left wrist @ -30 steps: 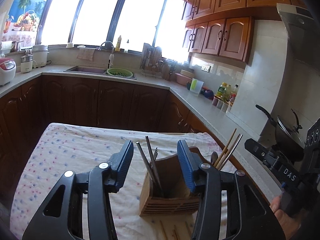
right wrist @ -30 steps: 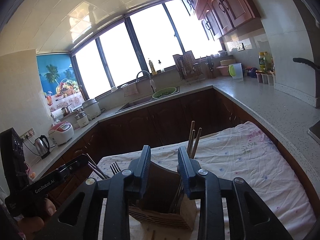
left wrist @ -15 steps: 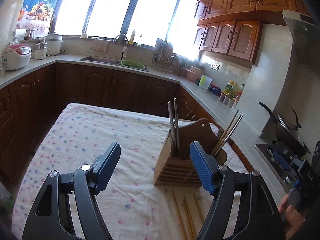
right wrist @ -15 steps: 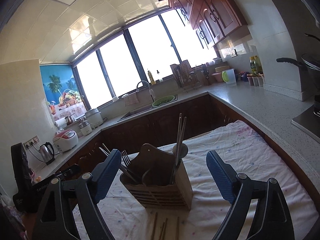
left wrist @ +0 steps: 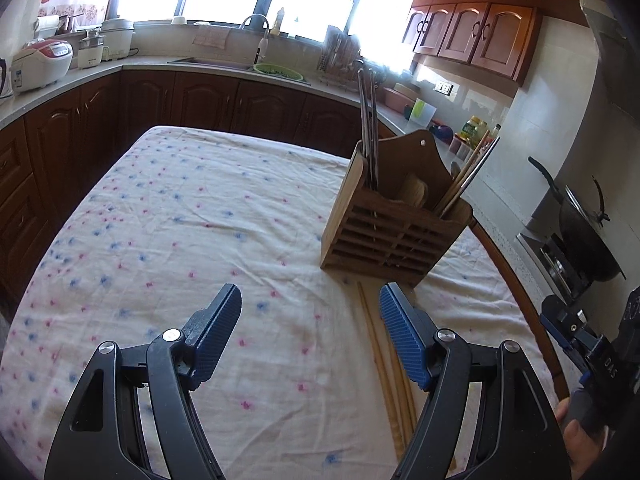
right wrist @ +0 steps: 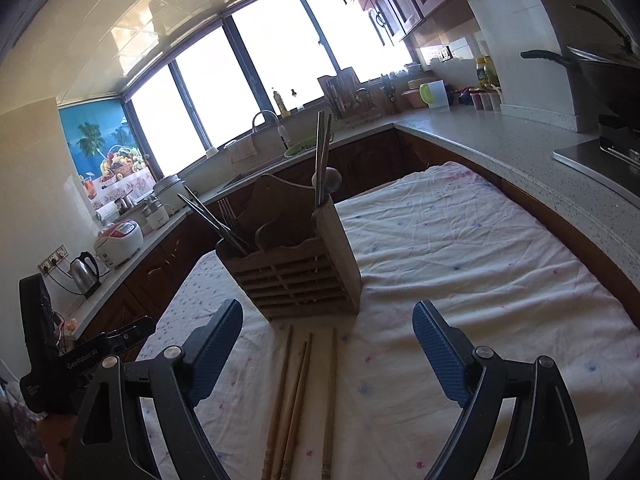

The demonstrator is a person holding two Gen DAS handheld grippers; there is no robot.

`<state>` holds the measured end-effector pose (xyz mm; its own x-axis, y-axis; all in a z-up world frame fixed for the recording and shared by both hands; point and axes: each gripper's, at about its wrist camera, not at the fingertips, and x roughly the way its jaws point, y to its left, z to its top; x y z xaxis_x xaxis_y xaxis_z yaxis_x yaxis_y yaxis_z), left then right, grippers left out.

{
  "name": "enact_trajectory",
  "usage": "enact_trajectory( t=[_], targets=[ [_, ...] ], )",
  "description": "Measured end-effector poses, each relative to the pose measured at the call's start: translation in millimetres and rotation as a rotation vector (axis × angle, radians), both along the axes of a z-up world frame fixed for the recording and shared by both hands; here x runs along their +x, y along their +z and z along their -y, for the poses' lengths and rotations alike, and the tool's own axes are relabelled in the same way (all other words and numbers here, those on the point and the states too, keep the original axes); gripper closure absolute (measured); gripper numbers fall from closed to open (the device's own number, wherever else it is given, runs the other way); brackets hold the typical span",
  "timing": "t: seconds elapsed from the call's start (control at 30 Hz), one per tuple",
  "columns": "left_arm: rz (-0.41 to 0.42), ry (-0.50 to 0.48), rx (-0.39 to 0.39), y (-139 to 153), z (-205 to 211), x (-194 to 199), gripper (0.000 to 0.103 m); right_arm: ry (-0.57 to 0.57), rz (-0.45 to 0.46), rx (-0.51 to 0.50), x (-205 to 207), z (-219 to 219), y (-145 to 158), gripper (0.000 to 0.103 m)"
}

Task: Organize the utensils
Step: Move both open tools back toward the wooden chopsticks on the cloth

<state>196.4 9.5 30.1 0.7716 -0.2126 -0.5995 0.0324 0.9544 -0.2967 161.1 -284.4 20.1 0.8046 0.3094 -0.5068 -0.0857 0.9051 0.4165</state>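
Left gripper [left wrist: 310, 336]: jaws spread wide with nothing between them, hovering above the cloth, its blue ribbed pads [left wrist: 404, 340] pointing toward the holder
Right gripper [right wrist: 327, 346]: jaws also spread wide and holding nothing, hanging over the loose chopsticks with the holder straight ahead
Wooden utensil holder [left wrist: 394, 226]: stands upright on the cloth near the table's edge on the stove side, slatted front facing both grippers, a tall shaped back panel behind
Metal chopsticks [left wrist: 368, 120]: a pair standing nearly upright in one end compartment of the holder
Other end compartment: more chopsticks [left wrist: 470, 176] lean outward there, wood and metal mixed, with a spoon bowl [right wrist: 330, 180] showing among them
Fork [right wrist: 227, 210]: tines poke up at the back of the holder in the right wrist view; which compartment I cannot tell
Loose wooden chopsticks [right wrist: 298, 392]: four lie flat on the cloth just in front of the holder, roughly side by side, ends toward its base
Tablecloth [left wrist: 180, 220]: white with small pink and blue flecks, creased, covering the table
Surroundings: dark wood cabinets, a pale countertop [right wrist: 520, 144], a sink [left wrist: 224, 63] below bright windows, a black wok [left wrist: 580, 232] on the stove
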Motion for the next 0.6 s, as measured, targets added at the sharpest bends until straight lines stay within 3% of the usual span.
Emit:
enact_trajectory(
  t=[0.5, 0.6],
  targets=[
    [-0.154, -0.131, 0.102, -42.9, 60.7, 26.1, 0.03, -0.034, -0.085, 0.001, -4.6, 11.9, -26.7, 0.016],
    [-0.184, -0.165, 0.147, -56.4, 81.0, 34.9, 0.039, -0.05, -0.098, 0.008, -3.3, 17.1, -29.4, 0.019]
  ],
)
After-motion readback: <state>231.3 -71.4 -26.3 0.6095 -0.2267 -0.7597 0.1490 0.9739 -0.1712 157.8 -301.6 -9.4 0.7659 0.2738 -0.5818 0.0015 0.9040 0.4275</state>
